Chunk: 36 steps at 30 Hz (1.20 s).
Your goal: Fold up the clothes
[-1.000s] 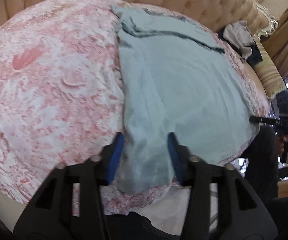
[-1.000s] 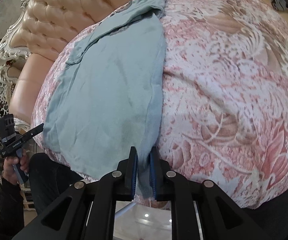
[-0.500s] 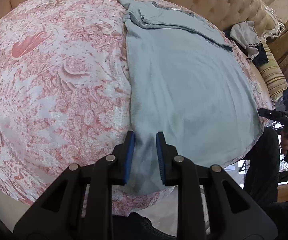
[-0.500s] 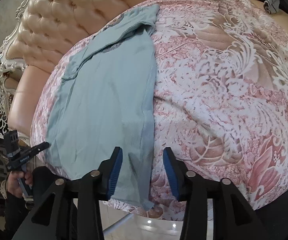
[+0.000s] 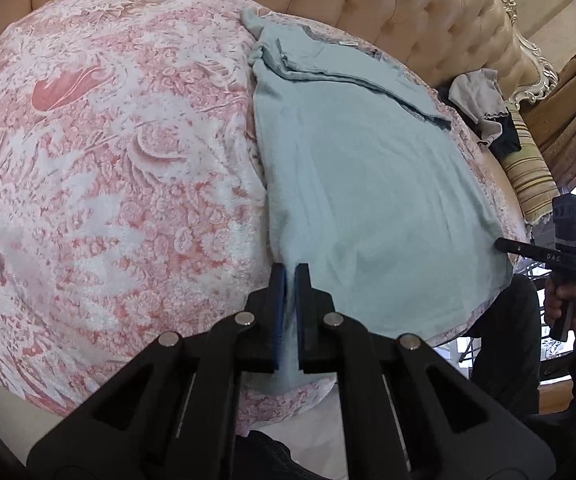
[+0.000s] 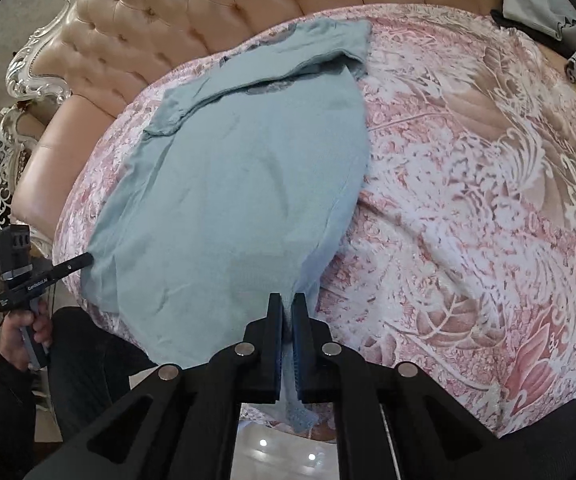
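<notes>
A light blue T-shirt point(image 5: 364, 184) lies flat on the pink floral bedspread point(image 5: 119, 168), collar end toward the headboard, its sleeves folded across the top. My left gripper point(image 5: 290, 276) is shut on the shirt's near left hem corner. In the right wrist view the same shirt point(image 6: 239, 184) shows, and my right gripper point(image 6: 286, 304) is shut on its near right hem corner, with cloth hanging between the jaws. Each gripper also shows in the other's view, the right one point(image 5: 504, 245) and the left one point(image 6: 87, 258), at the shirt's far hem corner.
A tufted beige headboard point(image 5: 368, 4) runs along the far side. A pile of grey and dark clothes point(image 5: 484, 108) and a striped cushion point(image 5: 528, 176) lie at the bed's right. More clothes point(image 6: 544, 12) lie at the far right in the right wrist view. The bed edge point(image 5: 288, 412) is just below the grippers.
My left gripper closed from wide open onto the left hem corner. My right gripper opened half a second ago and has shut again on the right hem corner.
</notes>
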Available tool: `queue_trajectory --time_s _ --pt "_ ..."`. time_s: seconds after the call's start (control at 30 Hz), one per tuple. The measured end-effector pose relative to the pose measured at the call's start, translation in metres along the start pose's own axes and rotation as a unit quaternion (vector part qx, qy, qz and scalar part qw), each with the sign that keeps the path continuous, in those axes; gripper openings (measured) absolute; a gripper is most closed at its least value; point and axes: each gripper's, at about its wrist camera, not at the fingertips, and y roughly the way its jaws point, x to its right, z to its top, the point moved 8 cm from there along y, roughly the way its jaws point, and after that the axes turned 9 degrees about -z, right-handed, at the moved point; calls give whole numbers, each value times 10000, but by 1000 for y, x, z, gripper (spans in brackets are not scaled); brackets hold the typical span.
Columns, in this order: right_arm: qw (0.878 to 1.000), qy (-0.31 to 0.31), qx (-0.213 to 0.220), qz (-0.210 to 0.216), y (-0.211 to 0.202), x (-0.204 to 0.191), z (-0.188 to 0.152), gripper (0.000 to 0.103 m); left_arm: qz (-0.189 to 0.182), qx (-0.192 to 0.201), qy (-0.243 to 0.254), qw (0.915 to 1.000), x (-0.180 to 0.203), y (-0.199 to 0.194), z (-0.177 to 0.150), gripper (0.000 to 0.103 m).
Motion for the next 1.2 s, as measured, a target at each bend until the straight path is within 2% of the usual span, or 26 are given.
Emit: queue_trajectory --time_s 0.13,0.27,0.4,0.43,0.5,0.53,0.57,0.6,0.73,0.83,0.9,0.97,1.0,1.07,1.13,1.2 --pt "9998 58 -159 -143 10 3 -5 9 152 -166 50 9997 -1 6 -3 8" --pt "9995 121 -285 -110 19 5 -9 10 182 -236 -6 9996 -3 9 -4 11" --pt "9995 46 -300 -69 20 3 -10 14 20 -313 -182 9993 -5 11 -5 18" --pt "9996 -35 -275 -72 20 1 -10 18 12 -316 -195 9993 -4 11 -5 18" --pt "9995 -200 -243 56 19 -9 -11 37 58 -314 -165 9994 -3 11 -5 18" --pt "9992 -282 -232 159 19 -15 -11 58 84 -319 -144 9994 -3 11 -6 19" --pt "9987 -365 -222 262 19 -21 -11 73 110 -324 -122 9993 -2 11 -7 19" --pt "9983 -462 -217 295 20 -26 -12 77 125 -329 -118 9993 -2 11 -7 19" --pt "9952 -902 -238 -303 26 -40 -14 82 256 -389 -30 9989 0 15 -6 19" --pt "9971 -690 -113 -293 23 -38 -14 82 345 -416 14 9985 0 16 -6 19" --pt "9994 -317 -39 -120 20 -30 -12 75 347 -395 -41 9986 -1 15 -6 17" --pt "9998 172 -1 -25 15 -17 -10 51 308 -370 -111 9988 -3 14 -5 15" --pt "9995 317 -19 28 15 -13 -9 45 288 -357 -145 9988 -4 14 -5 13" --pt "9991 416 -27 47 14 -8 -8 17 242 -347 -197 9989 -5 13 -4 12" --pt "9992 400 -17 14 11 -5 -8 8 212 -350 -218 9989 -5 13 -4 11" --pt "9993 384 -7 -18 8 -3 -7 7 214 -352 -205 9989 -4 13 -4 11"
